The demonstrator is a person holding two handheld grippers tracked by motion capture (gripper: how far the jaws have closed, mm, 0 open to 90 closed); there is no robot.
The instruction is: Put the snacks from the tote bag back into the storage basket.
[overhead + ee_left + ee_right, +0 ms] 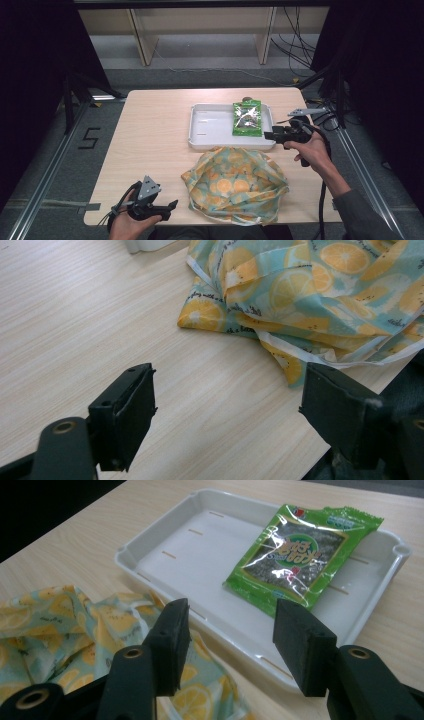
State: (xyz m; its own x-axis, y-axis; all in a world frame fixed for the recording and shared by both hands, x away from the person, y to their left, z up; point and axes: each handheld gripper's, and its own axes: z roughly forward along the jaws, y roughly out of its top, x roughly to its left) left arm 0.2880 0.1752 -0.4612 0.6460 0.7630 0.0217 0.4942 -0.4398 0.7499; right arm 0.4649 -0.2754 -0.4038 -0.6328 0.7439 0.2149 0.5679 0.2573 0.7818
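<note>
A green snack packet [247, 118] [300, 560] lies flat in the right part of a white tray [210, 131] [165, 555] at the table's middle back. In front of the tray sits a crumpled cloth bag with an orange-slice print [236, 184] [320, 295] [60, 630]. My right gripper [270, 134] [230, 640] hovers open just off the tray's right front corner, jaws pointing left toward it, nothing between them. My left gripper [172, 206] [227, 415] rests open near the table's front left edge, pointing right at the bag's corner, empty.
The wooden table [150, 130] has bare surface on its left half. Beyond it stand shelf legs [142, 45] and loose cables [300, 55] on the floor. A metal rail [55, 160] runs along the left side.
</note>
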